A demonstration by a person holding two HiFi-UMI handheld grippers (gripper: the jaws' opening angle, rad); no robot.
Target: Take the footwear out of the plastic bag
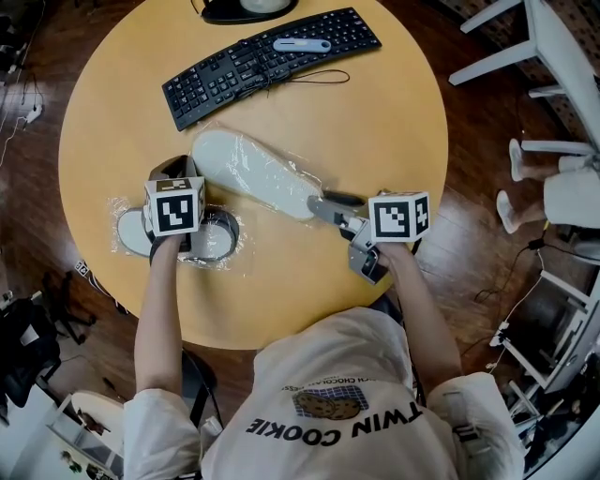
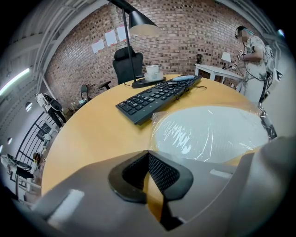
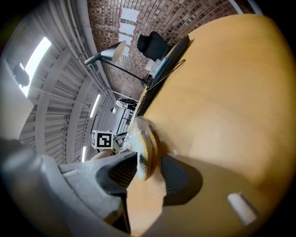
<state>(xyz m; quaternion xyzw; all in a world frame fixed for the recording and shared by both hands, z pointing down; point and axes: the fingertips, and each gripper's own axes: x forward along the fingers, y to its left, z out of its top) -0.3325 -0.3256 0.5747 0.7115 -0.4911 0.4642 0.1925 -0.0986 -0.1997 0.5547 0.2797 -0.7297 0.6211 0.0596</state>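
A white slipper [image 1: 251, 172] wrapped in clear plastic lies at the middle of the round wooden table [image 1: 394, 122]. My right gripper [image 1: 320, 205] is at its near end. In the right gripper view the wrapped slipper's edge [image 3: 142, 144] stands between the jaws of my right gripper [image 3: 149, 170], which is open with a gap at the right pad. A second slipper [image 1: 130, 234] with a grey strap [image 1: 221, 234] lies in a plastic bag at the left. My left gripper [image 1: 172, 172] hovers over it. Its jaws [image 2: 148, 157] are shut tip to tip with nothing seen between them.
A black keyboard [image 1: 267, 61] with a pale-blue tool [image 1: 302, 44] on it lies at the far side, next to a desk lamp's base [image 1: 248, 9]. White chairs [image 1: 544, 47] stand to the right of the table. A person [image 2: 254, 51] stands by a far desk.
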